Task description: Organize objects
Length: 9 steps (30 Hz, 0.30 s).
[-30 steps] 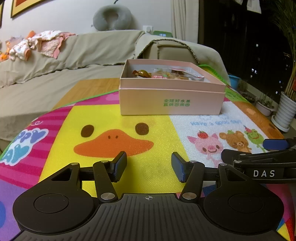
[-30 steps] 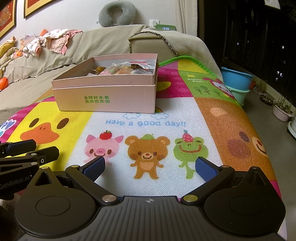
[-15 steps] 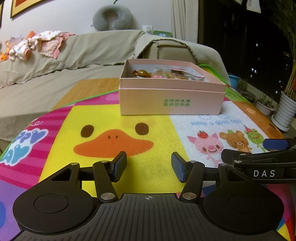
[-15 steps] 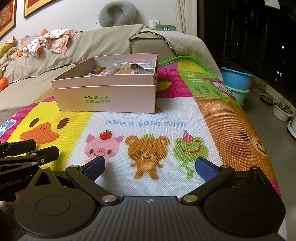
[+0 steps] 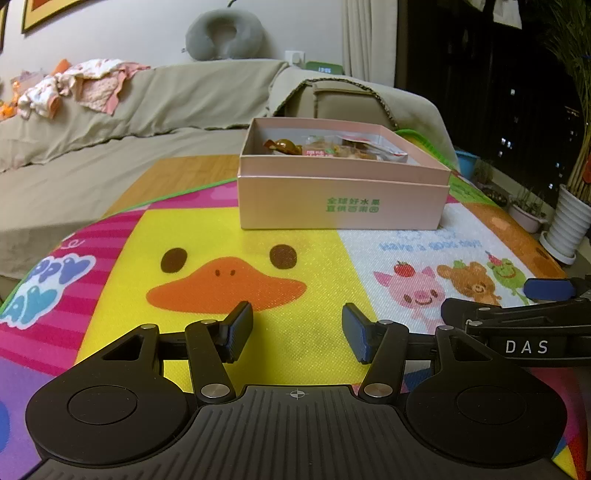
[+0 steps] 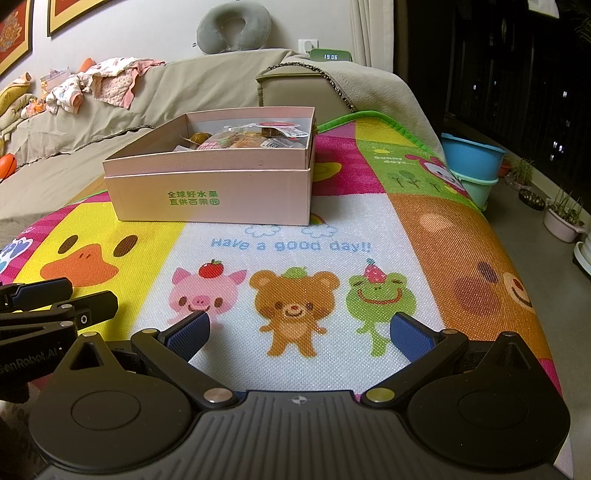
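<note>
A pink open box (image 5: 343, 199) with green print stands on the cartoon play mat (image 5: 207, 236); it also shows in the right wrist view (image 6: 214, 199). Several wrapped snacks (image 5: 332, 147) lie inside it, seen too in the right wrist view (image 6: 255, 138). My left gripper (image 5: 297, 334) is open and empty, low over the mat's yellow duck panel, well short of the box. My right gripper (image 6: 299, 334) is open wide and empty over the pig, bear and frog pictures. Each gripper shows at the edge of the other's view.
A beige covered sofa (image 5: 129, 110) with heaped clothes (image 5: 74, 86) and a grey neck pillow (image 5: 225, 33) lies behind the mat. Stacked blue and green basins (image 6: 474, 166) and potted plants (image 6: 563, 218) stand on the floor at right.
</note>
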Tool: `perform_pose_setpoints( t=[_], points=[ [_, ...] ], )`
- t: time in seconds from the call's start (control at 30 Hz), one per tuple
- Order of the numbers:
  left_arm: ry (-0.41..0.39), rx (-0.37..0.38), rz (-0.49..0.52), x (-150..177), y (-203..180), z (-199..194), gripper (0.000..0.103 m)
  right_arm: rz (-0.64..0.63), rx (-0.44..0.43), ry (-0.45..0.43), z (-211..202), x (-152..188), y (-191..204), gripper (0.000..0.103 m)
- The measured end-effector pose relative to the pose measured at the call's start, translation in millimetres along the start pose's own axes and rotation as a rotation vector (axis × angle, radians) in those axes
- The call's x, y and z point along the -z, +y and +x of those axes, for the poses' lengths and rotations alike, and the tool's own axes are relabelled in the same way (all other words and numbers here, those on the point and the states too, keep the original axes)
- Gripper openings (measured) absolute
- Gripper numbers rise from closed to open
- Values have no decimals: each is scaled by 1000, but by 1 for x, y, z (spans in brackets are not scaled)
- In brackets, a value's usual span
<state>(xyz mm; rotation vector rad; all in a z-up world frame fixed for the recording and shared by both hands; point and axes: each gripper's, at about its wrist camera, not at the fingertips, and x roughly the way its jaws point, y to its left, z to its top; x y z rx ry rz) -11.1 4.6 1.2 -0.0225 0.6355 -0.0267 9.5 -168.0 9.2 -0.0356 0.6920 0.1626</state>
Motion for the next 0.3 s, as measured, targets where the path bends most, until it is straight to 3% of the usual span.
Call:
perform_pose_setpoints(
  t=[0.3],
  points=[
    [0, 2, 0, 0, 0, 0, 59, 0, 0, 0, 0, 0, 0, 103]
  ],
)
